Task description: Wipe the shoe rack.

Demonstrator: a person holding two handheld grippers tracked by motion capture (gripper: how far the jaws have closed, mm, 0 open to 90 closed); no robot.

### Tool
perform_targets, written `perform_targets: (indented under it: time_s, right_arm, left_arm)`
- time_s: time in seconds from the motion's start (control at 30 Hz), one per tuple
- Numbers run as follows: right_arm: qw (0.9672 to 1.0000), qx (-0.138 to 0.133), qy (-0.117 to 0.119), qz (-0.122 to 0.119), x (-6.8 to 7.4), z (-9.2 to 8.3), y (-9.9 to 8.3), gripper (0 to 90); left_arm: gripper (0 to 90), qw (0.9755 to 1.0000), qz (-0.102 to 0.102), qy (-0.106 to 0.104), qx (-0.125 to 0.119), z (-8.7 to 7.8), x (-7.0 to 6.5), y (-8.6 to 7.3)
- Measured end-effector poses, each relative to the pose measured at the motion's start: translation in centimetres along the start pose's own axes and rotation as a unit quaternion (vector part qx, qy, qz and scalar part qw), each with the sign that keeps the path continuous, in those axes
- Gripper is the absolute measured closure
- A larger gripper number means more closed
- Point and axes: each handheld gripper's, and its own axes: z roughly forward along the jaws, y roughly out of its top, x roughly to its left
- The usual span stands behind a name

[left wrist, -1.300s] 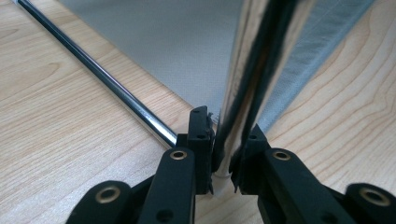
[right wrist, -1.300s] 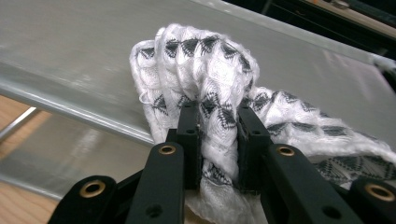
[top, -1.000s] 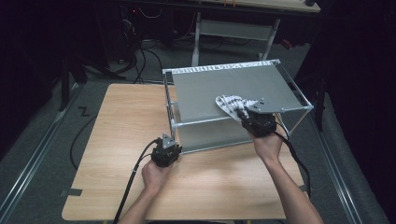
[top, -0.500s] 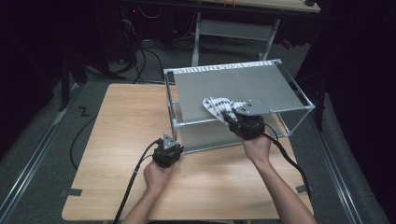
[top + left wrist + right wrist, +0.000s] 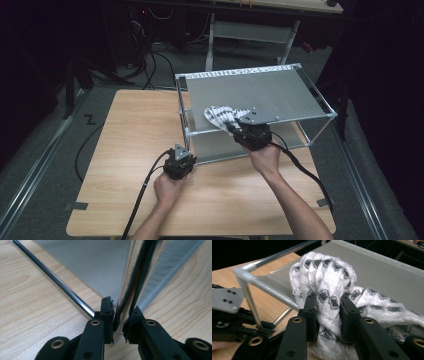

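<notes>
Nearest me, my left tongs [image 5: 181,161] sit at about seven o'clock on the pale wood-grain laminate bench [image 5: 125,150]. In the left gripper view their matte black jaws are clamped tight on the polished chrome corner post of the rack [image 5: 128,287], with the mirror-bright tube standing upright between the pads. A thinner chrome rail [image 5: 53,281] runs off toward ten o'clock along the bench, edging the rack's lower tray of fine, dull grey sheet.

Farther in, at about five o'clock from the rack's centre, my right tongs [image 5: 239,128] reach over the front rail of the two-tier metal shelf rack [image 5: 300,87]. Its top deck is a flat, satin grey panel framed in round silver tubing with rounded corner joints. In the right gripper view the tongs [image 5: 328,312] pinch a bunched fold of the white knitted cloth with black zigzag diamond pattern [image 5: 327,275]. The jaws have just been closing, and the soft, fuzzy weave bulges up between and above them. The cloth [image 5: 222,116] lies crumpled on the top deck near its front left corner, with the rest trailing toward three o'clock.

At twelve o'clock, along the deck's far edge, runs a narrow patterned strip [image 5: 235,73]. I can read no lettering on anything.
</notes>
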Motion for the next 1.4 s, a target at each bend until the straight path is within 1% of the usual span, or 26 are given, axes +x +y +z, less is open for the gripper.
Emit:
perform_targets:
  time_s: [0.1, 0.13, 0.2, 0.33, 0.43, 0.47, 0.53, 0.57, 0.6, 0.63, 0.67, 0.77, 0.83, 0.87, 0.9, 0.97, 1.0, 1.03, 1.07, 1.1, 1.13, 1.2, 1.27, 1.3, 1.33, 1.4]
  right_arm:
    - [0.9998, 0.001, 0.01, -0.016, 1.2, 0.5, 0.7, 73.0]
    - [0.9996, -0.003, 0.02, -0.022, 2.0, 0.9, 1.0, 73.2]
    - [0.9993, -0.003, 0.03, -0.022, 2.4, 1.2, 1.3, 73.8]
    - [0.9993, -0.004, 0.032, -0.02, 2.5, 1.3, 1.4, 74.2]
    - [0.9995, 0.005, 0.015, -0.026, 1.8, 1.0, 1.3, 74.2]
    - [0.9997, 0.01, 0.002, -0.023, 1.0, 0.6, 1.0, 74.4]
    - [0.9997, 0.011, -0.002, -0.02, 0.6, 0.5, 0.9, 74.4]
    - [0.9998, 0.013, -0.013, -0.009, -0.5, 0.1, 0.5, 74.6]
    - [0.9998, 0.013, -0.013, -0.009, -0.5, 0.1, 0.5, 74.6]
    - [0.9996, 0.013, -0.024, 0.002, -1.5, -0.3, 0.0, 74.7]
    - [0.9994, 0.014, -0.029, 0.006, -2.0, -0.5, -0.2, 74.9]
    - [0.9985, 0.018, -0.051, 0.011, -3.2, -1.1, -0.8, 75.1]
    - [0.9981, 0.018, -0.057, 0.014, -3.6, -1.3, -1.1, 75.1]
    - [0.9973, 0.018, -0.068, 0.022, -4.5, -1.8, -1.6, 75.0]
    - [0.9973, 0.018, -0.068, 0.022, -4.5, -1.8, -1.6, 75.0]
    - [0.9958, 0.019, -0.085, 0.027, -5.3, -2.2, -2.1, 75.0]
    - [0.9954, 0.019, -0.087, 0.035, -5.8, -2.4, -2.4, 75.0]
    - [0.9937, 0.021, -0.102, 0.04, -6.6, -2.7, -2.7, 75.0]
    - [0.9937, 0.021, -0.102, 0.04, -6.6, -2.7, -2.7, 75.0]
    - [0.9921, 0.024, -0.112, 0.049, -7.5, -3.0, -3.1, 75.0]
    - [0.991, 0.027, -0.12, 0.052, -7.8, -3.2, -3.2, 75.0]
    - [0.9887, 0.032, -0.138, 0.049, -8.6, -3.4, -3.6, 74.9]
    - [0.988, 0.031, -0.141, 0.056, -9.1, -3.6, -3.8, 74.7]
    - [0.9859, 0.031, -0.15, 0.068, -10.0, -4.0, -4.2, 74.5]
    - [0.9859, 0.031, -0.15, 0.068, -10.0, -4.0, -4.2, 74.5]
    - [0.9836, 0.03, -0.158, 0.082, -10.9, -4.3, -4.6, 74.4]
  left_arm:
    - [79.4, 1.0, 0.0, 0.0, -0.001, 0.0, 0.0, 0.0]
    - [79.3, 1.0, -0.001, -0.002, -0.001, 0.0, 0.1, 0.0]
    - [79.4, 1.0, -0.001, -0.001, -0.001, 0.0, 0.0, 0.0]
    - [79.3, 1.0, 0.0, -0.002, 0.0, 0.0, 0.0, 0.0]
    - [79.3, 1.0, 0.001, -0.003, 0.0, 0.0, 0.1, 0.0]
    - [79.3, 1.0, 0.001, -0.003, 0.0, 0.0, 0.1, 0.0]
    - [79.3, 1.0, 0.001, -0.003, 0.0, 0.0, 0.1, 0.0]
    - [79.3, 1.0, 0.001, -0.004, 0.0, 0.0, 0.1, 0.0]
    - [79.3, 1.0, 0.001, -0.004, 0.0, 0.0, 0.1, 0.0]
    - [79.3, 1.0, 0.0, -0.004, 0.0, 0.0, 0.1, 0.0]
    - [79.3, 1.0, 0.001, -0.005, 0.001, 0.0, 0.1, 0.0]
    - [79.2, 1.0, -0.001, -0.006, 0.0, 0.0, 0.1, 0.0]
    - [79.3, 1.0, 0.0, -0.006, 0.0, 0.0, 0.1, 0.0]
    - [79.3, 1.0, 0.0, -0.005, 0.0, 0.0, 0.1, 0.0]
    - [79.3, 1.0, 0.0, -0.006, 0.0, 0.0, 0.1, 0.0]
    - [79.3, 1.0, 0.001, -0.005, 0.001, 0.0, 0.1, 0.0]
    - [79.3, 1.0, 0.001, -0.005, 0.001, 0.0, 0.1, 0.0]
    - [79.3, 1.0, 0.0, -0.005, 0.0, 0.0, 0.1, 0.0]
    - [79.3, 1.0, 0.0, -0.005, 0.0, 0.0, 0.1, 0.0]
    - [79.3, 1.0, 0.0, -0.006, 0.0, 0.0, 0.1, 0.0]
    - [79.3, 1.0, 0.0, -0.006, 0.001, 0.0, 0.1, 0.0]
    - [79.3, 1.0, 0.0, -0.006, 0.001, 0.0, 0.1, 0.0]
    - [79.3, 1.0, 0.0, -0.006, 0.001, 0.0, 0.1, 0.0]
    - [79.3, 1.0, -0.001, -0.006, 0.001, 0.0, 0.1, 0.0]
    - [79.2, 1.0, -0.001, -0.006, 0.001, 0.0, 0.1, 0.0]
    - [79.2, 1.0, -0.001, -0.006, 0.001, 0.0, 0.1, 0.0]
